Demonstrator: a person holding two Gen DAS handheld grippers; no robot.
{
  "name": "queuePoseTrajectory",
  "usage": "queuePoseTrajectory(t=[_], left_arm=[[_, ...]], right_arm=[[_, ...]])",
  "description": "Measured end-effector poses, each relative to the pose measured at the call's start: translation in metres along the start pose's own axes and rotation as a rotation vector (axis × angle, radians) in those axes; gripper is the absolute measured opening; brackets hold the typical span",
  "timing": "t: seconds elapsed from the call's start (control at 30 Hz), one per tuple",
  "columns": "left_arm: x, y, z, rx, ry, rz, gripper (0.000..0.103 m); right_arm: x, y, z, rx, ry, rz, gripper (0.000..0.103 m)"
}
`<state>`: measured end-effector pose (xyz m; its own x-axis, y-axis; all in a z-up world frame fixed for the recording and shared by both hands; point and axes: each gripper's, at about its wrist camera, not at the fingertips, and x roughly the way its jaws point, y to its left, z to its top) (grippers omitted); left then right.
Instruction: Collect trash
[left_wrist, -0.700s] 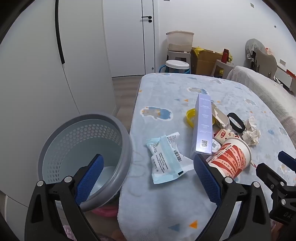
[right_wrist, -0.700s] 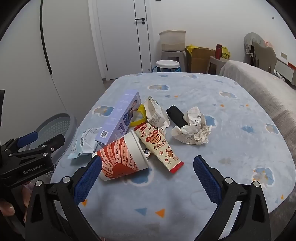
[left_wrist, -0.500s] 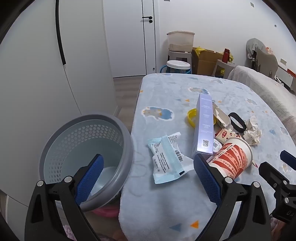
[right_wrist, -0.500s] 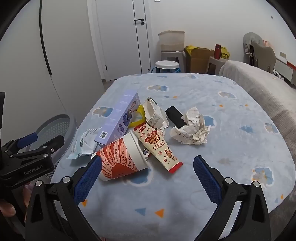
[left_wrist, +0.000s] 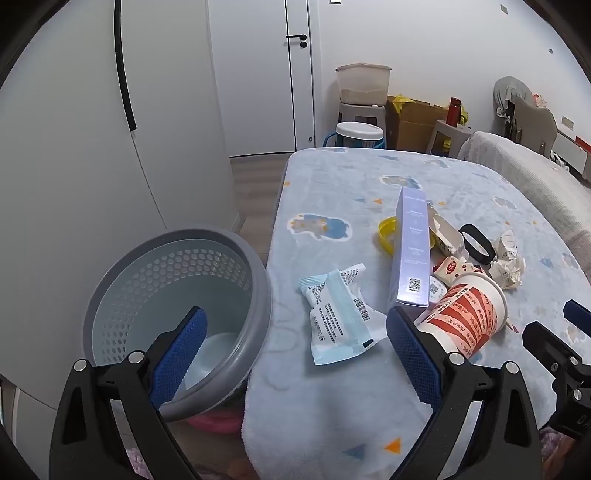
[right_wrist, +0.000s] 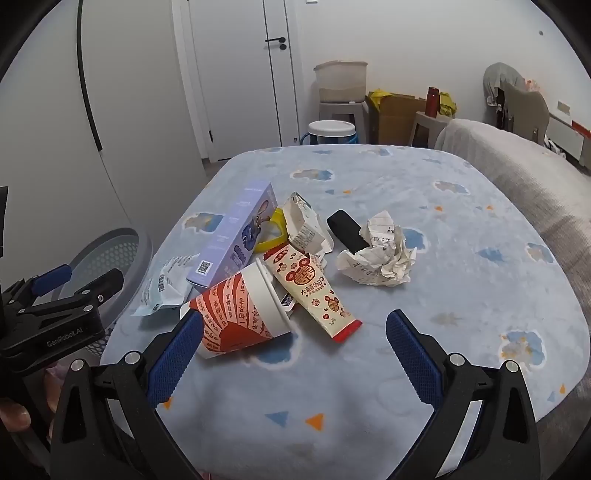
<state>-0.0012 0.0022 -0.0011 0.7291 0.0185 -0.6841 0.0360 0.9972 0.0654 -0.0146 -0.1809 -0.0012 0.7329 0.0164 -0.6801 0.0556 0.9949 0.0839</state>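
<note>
A: Both tools?
B: Left tool (left_wrist: 293, 339) & right tool (right_wrist: 293, 339) spread wide, holding nothing.
A: Trash?
B: Red paper cup (right_wrist: 240, 306) on its side, purple box (right_wrist: 236, 240), crumpled paper (right_wrist: 380, 258) piled on the blue surface (right_wrist: 461, 229). Grey bin (left_wrist: 147, 295) just beside its left edge.

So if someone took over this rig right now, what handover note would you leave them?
Left claw: open, holding nothing, above the gap between bin and table edge.
Right claw: open, holding nothing, hovering just short of the pile.
Grey bin: on the floor at the table's left edge; no trash visible inside.
Done: nothing collected.
Left, all on the blanket-covered table: blue-white wrapper nearest the bin, purple box, tipped red paper cup, red-and-cream packet, torn carton, yellow ring, black item, crumpled paper.
</note>
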Motion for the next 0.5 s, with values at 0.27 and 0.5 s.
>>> queuePoseTrajectory(t=[0.27, 0.5], left_arm=[[0.0001, 0.0003, 0.0000, 0.000, 0.002, -0.001, 0.093], [0.0004, 0.0001, 0.0000, 0.001, 0.002, 0.000, 0.093]], right_arm=[[-0.0017, -0.0012, 0.0003, 0.004, -0.003, -0.001, 0.097], [-0.0012, -0.0014, -0.0003, 0.003, -0.003, -0.003, 0.097]])
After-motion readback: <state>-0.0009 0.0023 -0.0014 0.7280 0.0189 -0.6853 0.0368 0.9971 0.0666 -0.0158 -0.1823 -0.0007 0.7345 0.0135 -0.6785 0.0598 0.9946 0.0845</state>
